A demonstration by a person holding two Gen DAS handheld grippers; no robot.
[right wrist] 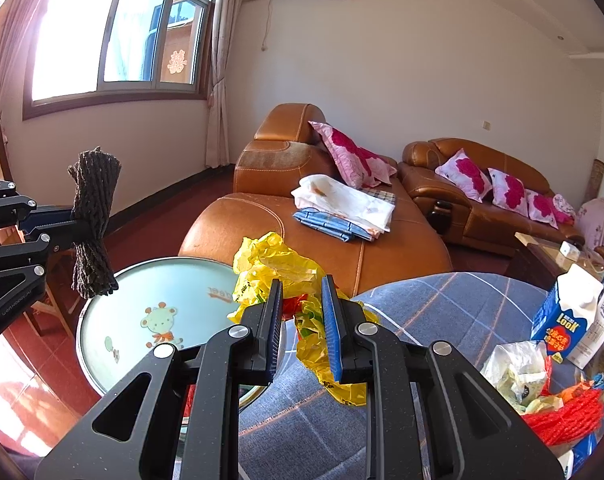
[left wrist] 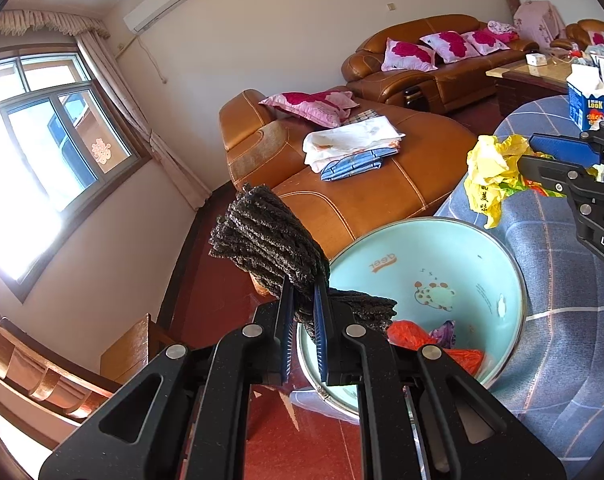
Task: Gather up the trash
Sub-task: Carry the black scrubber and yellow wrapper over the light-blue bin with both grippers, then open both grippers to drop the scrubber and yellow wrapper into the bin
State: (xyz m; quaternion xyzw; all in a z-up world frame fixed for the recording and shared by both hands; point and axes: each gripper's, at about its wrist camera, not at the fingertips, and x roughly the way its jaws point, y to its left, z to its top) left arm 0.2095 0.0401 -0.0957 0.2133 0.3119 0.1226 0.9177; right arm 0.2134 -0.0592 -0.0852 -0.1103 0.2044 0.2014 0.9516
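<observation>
Both tilt downward: left gripper (left wrist: 303, 300) clenches dark netting (left wrist: 262, 240) over the basin (left wrist: 502, 264), right gripper (right wrist: 302, 312) grips a yellow bag (right wrist: 274, 264).

In the right wrist view, the basin (right wrist: 158, 312) sits lower left, beside the table (right wrist: 442, 320) at lower right. A carton (right wrist: 562, 320) stands on the table at the right edge, wrappers (right wrist: 518, 376) before it. The sofa (right wrist: 322, 232) lies behind, the window (right wrist: 114, 28) upper left.

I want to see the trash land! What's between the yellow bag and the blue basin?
Nothing: right wrist view shows yellow bag in the right gripper hanging at the basin rim.
</observation>
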